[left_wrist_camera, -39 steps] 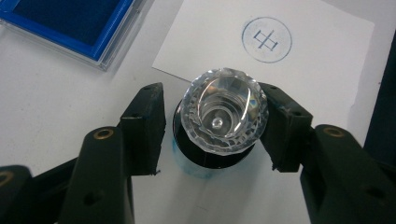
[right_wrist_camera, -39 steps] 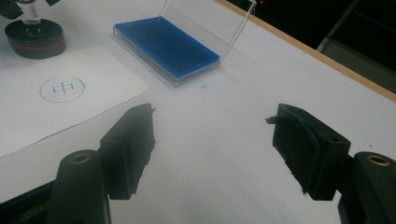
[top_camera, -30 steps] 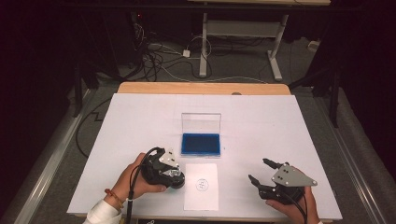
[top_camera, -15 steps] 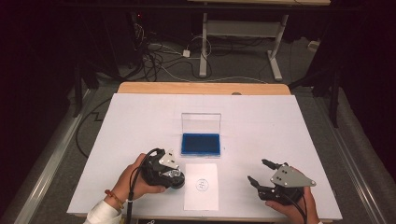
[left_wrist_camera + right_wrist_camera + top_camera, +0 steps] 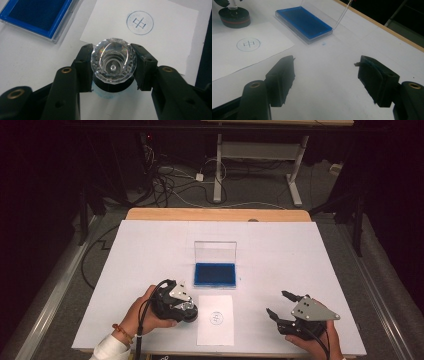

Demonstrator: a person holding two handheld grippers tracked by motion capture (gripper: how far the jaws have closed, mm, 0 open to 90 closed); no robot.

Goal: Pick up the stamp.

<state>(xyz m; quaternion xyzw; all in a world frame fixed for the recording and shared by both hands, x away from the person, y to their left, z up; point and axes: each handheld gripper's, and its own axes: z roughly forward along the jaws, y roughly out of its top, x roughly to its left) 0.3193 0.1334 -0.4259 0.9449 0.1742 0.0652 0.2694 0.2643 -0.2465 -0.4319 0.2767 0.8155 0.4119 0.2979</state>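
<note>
Already showing a finished print: a blue ringed mark with a character inside it (image 5: 215, 318), sitting on the small white sheet of paper (image 5: 215, 332) near the front edge of the white-covered table (image 5: 310, 250). Gripping, with the left gripper (image 5: 113, 66), a round stamp with a faceted clear crystal knob and black base (image 5: 113, 61), jaws clenched on either side of the knob. Resting that stamp on the table surface just left of the sheet, judging by the right gripper view, where the black base (image 5: 234, 17) is standing beside the paper's corner; touching or hovering a hair above cannot be told for sure. Lying open behind the sheet, a blue ink pad in a clear hinged plastic case (image 5: 215, 274), lid propped upright. Idling to the right, the right gripper (image 5: 327, 72), jaws spread wide, grasping nothing, well apart from paper and pad. Probably remaining, then: letting go of the stamp, and perhaps closing the case.
</note>
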